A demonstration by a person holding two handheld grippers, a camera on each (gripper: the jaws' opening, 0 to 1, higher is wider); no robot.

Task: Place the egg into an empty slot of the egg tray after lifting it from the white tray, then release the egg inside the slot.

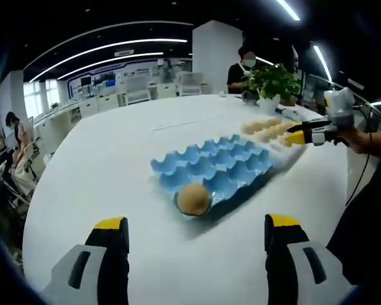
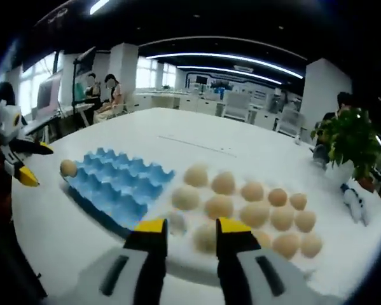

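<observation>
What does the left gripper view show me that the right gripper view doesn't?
Left gripper view: the left gripper up close, fingers wide apart, and a hand holding the right gripper above the loose eggs.

Right gripper view: the loose eggs spread in rows on the white tray, with the right gripper's fingers a little apart just above them.

Both: the blue egg tray, one egg sitting in its corner slot, the potted plant and the white table.
</observation>
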